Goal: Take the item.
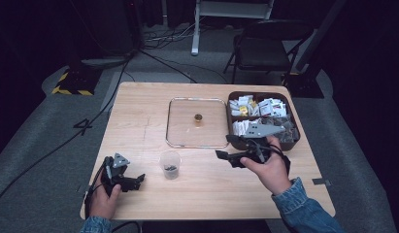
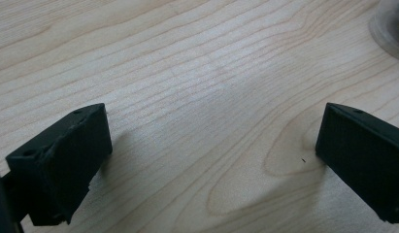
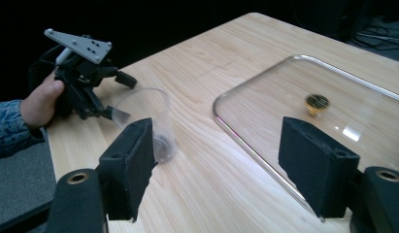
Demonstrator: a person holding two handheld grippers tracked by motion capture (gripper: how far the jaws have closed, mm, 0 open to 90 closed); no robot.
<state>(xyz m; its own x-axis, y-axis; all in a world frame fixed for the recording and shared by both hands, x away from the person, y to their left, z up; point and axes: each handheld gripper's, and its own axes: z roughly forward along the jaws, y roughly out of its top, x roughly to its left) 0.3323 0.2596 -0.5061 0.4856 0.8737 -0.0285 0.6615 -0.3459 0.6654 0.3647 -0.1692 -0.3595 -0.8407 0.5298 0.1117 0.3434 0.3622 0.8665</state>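
A clear plastic cup (image 1: 170,164) with something small and dark in its bottom stands on the wooden table (image 1: 139,111) near the front. Behind it lies a square glass lid (image 1: 180,124) with a gold knob (image 1: 197,118) at its middle. My left gripper (image 1: 138,181) rests low on the table left of the cup, open, with bare wood between its jaws (image 2: 211,160). My right gripper (image 1: 225,146) hovers open right of the cup, near the lid's front right corner. In the right gripper view (image 3: 221,165) the jaws frame the cup (image 3: 146,116) and the lid (image 3: 265,97).
A brown box (image 1: 259,92) holding several white and yellow packets (image 1: 257,108) stands at the table's right, just behind my right hand. A folding chair (image 1: 265,48) and cables (image 1: 163,39) lie on the floor beyond the table's far edge.
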